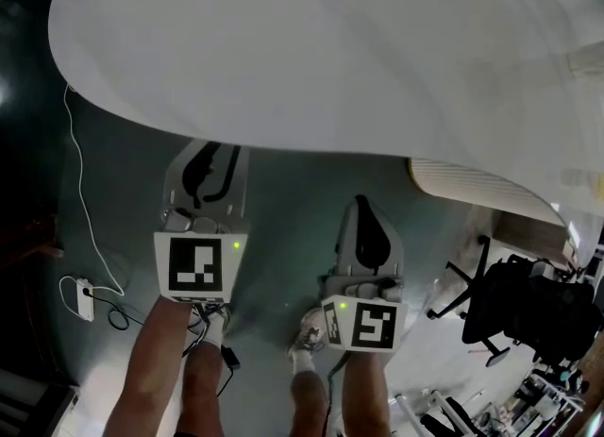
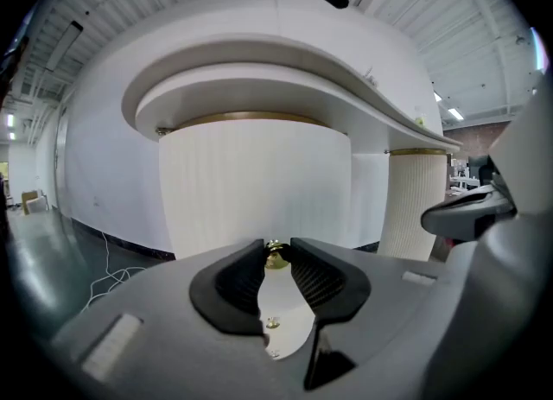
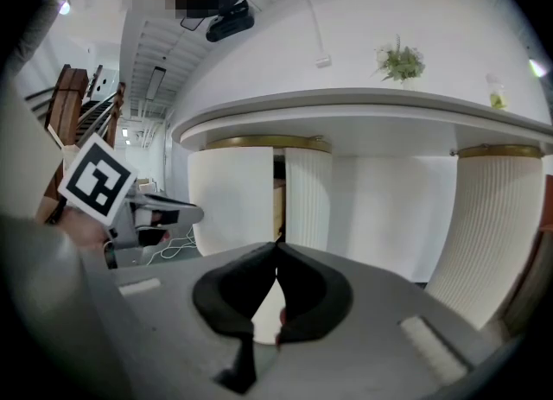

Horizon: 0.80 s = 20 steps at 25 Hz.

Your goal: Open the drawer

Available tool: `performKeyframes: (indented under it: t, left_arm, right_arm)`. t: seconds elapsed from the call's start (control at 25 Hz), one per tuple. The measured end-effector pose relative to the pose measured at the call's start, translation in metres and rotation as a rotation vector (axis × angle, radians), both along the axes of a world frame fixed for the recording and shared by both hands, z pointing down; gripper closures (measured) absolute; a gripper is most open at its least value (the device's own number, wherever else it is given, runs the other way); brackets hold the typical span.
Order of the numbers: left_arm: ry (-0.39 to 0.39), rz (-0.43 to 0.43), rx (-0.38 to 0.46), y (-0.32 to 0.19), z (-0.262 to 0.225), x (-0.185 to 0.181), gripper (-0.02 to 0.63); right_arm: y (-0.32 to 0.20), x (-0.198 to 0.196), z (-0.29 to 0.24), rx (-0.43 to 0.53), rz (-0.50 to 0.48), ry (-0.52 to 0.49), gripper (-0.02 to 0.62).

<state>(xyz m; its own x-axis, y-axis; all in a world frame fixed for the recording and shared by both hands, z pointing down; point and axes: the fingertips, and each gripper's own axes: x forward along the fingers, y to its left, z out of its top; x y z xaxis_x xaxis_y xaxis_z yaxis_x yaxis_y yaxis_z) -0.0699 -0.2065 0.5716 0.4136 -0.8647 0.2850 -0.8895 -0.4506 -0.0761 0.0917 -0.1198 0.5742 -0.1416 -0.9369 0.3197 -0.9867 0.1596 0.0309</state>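
The drawer front [image 2: 255, 182] is a white ribbed curved panel under the white desk top [image 1: 311, 48]. Its small brass knob [image 2: 275, 258] sits between the tips of my left gripper [image 2: 276, 250], which is shut on it. In the head view the left gripper [image 1: 209, 149] reaches under the desk edge, so the knob is hidden there. My right gripper [image 3: 277, 244] hangs beside it, apart from the desk, its tips touching with nothing between them; it also shows in the head view [image 1: 361, 202]. In the right gripper view a dark gap [image 3: 277, 191] runs beside the drawer front [image 3: 229, 200].
A white cable and power strip [image 1: 83, 298] lie on the grey floor at the left. A black office chair [image 1: 514, 308] stands at the right. Ribbed white columns [image 3: 488, 217] carry the desk. A small plant [image 3: 399, 61] sits on top. The person's shoes [image 1: 307, 331] are below the grippers.
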Motion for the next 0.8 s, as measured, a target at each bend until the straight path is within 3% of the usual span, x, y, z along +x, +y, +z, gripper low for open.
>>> performKeyframes:
  t: [0.16,0.8]
  left_arm:
    - [-0.025,0.019,-0.043,0.015,0.006,-0.002,0.499]
    - [-0.005,0.012,-0.057,0.074,0.005,-0.018,0.499]
  right_arm:
    - [0.002,-0.003,-0.006,0.009,-0.003,0.002,0.592]
    - [0.034,-0.027,-0.016,0.016,-0.055,0.000,0.591]
